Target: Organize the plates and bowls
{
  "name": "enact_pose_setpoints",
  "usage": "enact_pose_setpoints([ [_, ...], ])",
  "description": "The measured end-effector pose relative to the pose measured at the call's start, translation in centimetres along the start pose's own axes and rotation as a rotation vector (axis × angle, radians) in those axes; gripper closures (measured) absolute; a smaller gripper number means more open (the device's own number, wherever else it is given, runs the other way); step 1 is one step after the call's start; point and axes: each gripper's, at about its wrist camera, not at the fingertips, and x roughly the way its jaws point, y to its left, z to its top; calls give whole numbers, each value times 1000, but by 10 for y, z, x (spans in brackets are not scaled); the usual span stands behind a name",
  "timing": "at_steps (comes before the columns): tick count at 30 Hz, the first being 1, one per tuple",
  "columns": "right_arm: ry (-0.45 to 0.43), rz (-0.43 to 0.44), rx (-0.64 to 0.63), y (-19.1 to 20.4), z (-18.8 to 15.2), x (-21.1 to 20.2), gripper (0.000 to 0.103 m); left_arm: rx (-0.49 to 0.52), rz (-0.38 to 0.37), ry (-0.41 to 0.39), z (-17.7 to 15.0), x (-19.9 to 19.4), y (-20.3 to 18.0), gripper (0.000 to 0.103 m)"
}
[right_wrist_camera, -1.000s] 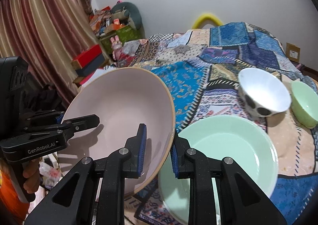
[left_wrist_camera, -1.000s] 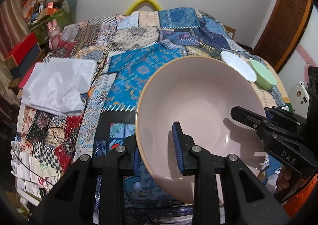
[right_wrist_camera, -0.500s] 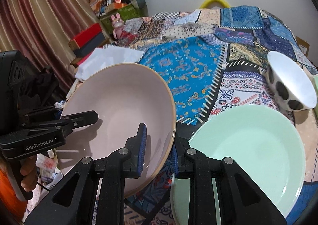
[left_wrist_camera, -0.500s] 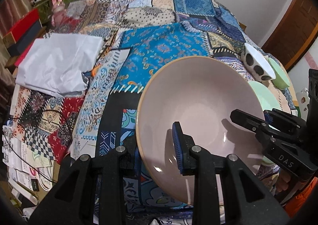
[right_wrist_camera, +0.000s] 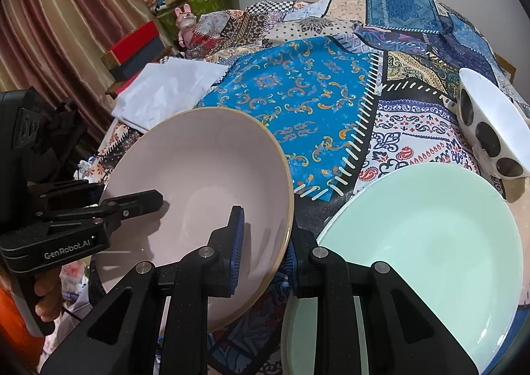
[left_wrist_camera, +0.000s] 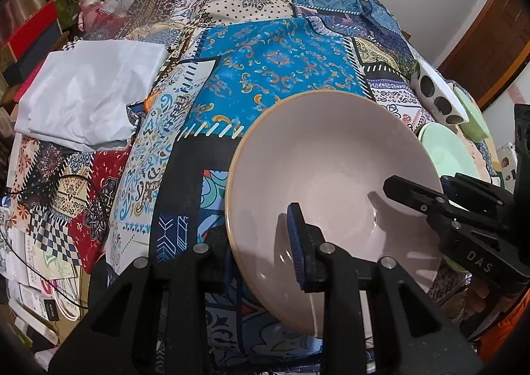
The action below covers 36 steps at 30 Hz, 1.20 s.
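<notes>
A large pink bowl (left_wrist_camera: 331,156) with a tan rim is gripped from two sides, just over the patchwork tablecloth. My left gripper (left_wrist_camera: 261,242) is shut on its near-left rim, one finger inside and one outside. On the opposite rim my right gripper (right_wrist_camera: 265,239) has the bowl's wall (right_wrist_camera: 198,169) between its pads; its jaws are beginning to open, though the pads still look pressed on. Right beside the bowl lies a mint green plate (right_wrist_camera: 430,242). A white bowl with dark spots (right_wrist_camera: 490,130) lies tilted behind the plate, with a small mint bowl (left_wrist_camera: 473,113) beyond it.
A folded white cloth (left_wrist_camera: 89,90) lies at the table's left side. Papers and a cable (left_wrist_camera: 39,262) hang at the near-left edge. Boxes and clutter (right_wrist_camera: 139,43) stand along the curtain and wall. The blue patch of the tablecloth (right_wrist_camera: 308,100) lies bare behind the bowl.
Both grippers have come down with the pink bowl, which now hangs lower and closer to the tablecloth, next to the mint plate. Both grips look the same.
</notes>
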Motion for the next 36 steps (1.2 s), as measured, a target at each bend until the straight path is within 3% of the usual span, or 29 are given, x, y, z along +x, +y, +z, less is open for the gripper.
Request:
enact_pose_setpoints([
  [5,0,-13,-12,1,0,-1,80,-4,-6,1,-1,0,2,75],
  [17,-128,-34,2,-12,3,-48,80,3,46,-163,11,-62,-6,75],
  [25,-214,-46,4,-22,-1,-90,80,40,43,-237,8,-99,-41,73],
  [31,-281,-58,6,-34,-9,-122,76,92,40,-295,8,-122,-82,60],
  [36,-326,-84,22,-54,-16,-146,75,137,25,-331,14,-130,-119,42],
])
